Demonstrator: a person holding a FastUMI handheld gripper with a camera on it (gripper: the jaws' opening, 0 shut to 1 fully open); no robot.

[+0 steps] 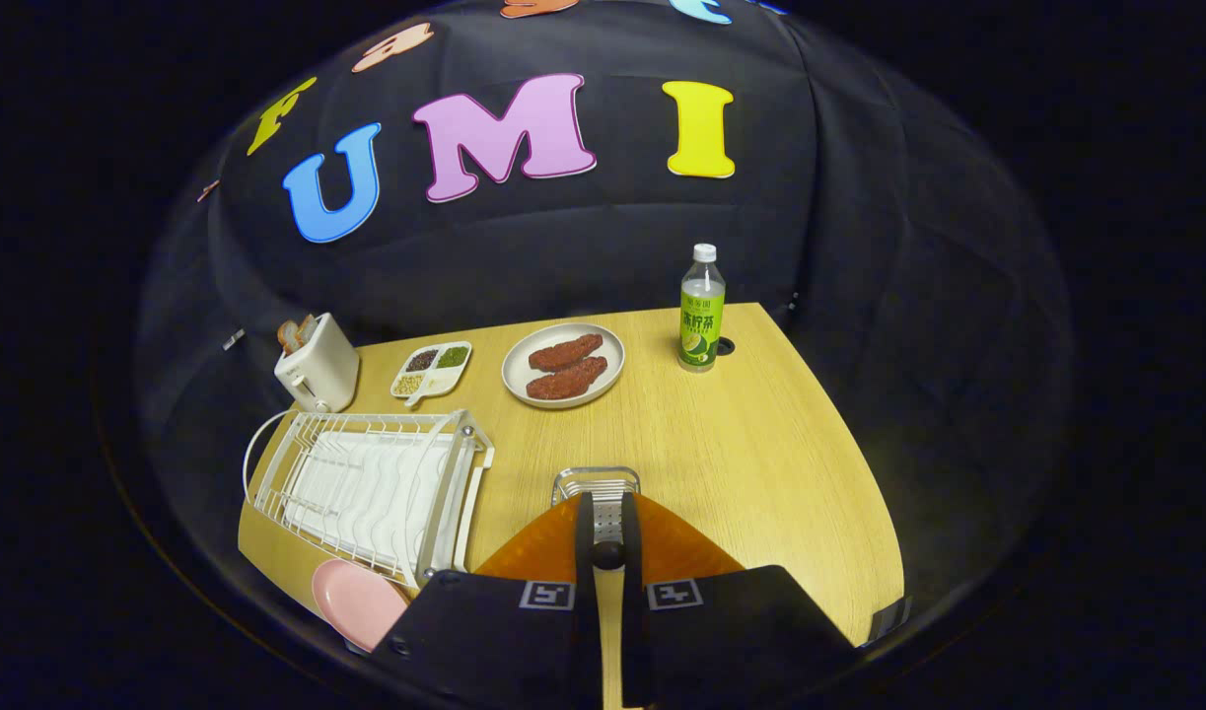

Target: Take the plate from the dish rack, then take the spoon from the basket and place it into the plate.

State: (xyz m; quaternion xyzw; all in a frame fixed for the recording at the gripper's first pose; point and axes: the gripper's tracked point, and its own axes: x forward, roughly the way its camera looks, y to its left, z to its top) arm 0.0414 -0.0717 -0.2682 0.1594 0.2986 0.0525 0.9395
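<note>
Black-cloth booth, light wood-grain surface [721,463] carrying everything. Tongs [607,554] sit low over the near edge, fingers nearly together, with a small dark rounded thing pinched between the tips; it looks like the spoon's handle end, but I can't confirm that or whether both fingers truly press on it. Just beyond the fingertips is the small metal wire basket [597,486], so my read is the spoon [607,555] is at or just leaving the basket. Pink round plate [358,602] lies flat on the surface beside the near corner of the white wire dish rack [371,490], already out of the rack, so step one looks done. Farther out: white toaster with bread slices [316,370], white divided tray of beans and grains [432,371], grey plate with two reddish-brown meat pieces [563,365], green-labelled drink bottle with white cap [702,311]. Risks: the plate sits close to the surface edge and is partly hidden behind the tongs' body, so the drop could be half blind. A narrow tip pinch may let the spoon swing or slip. The rack corner is just beside the plate and could snag the spoon on the way over. Wrong-plate mix-up with the grey one is possible.
</note>
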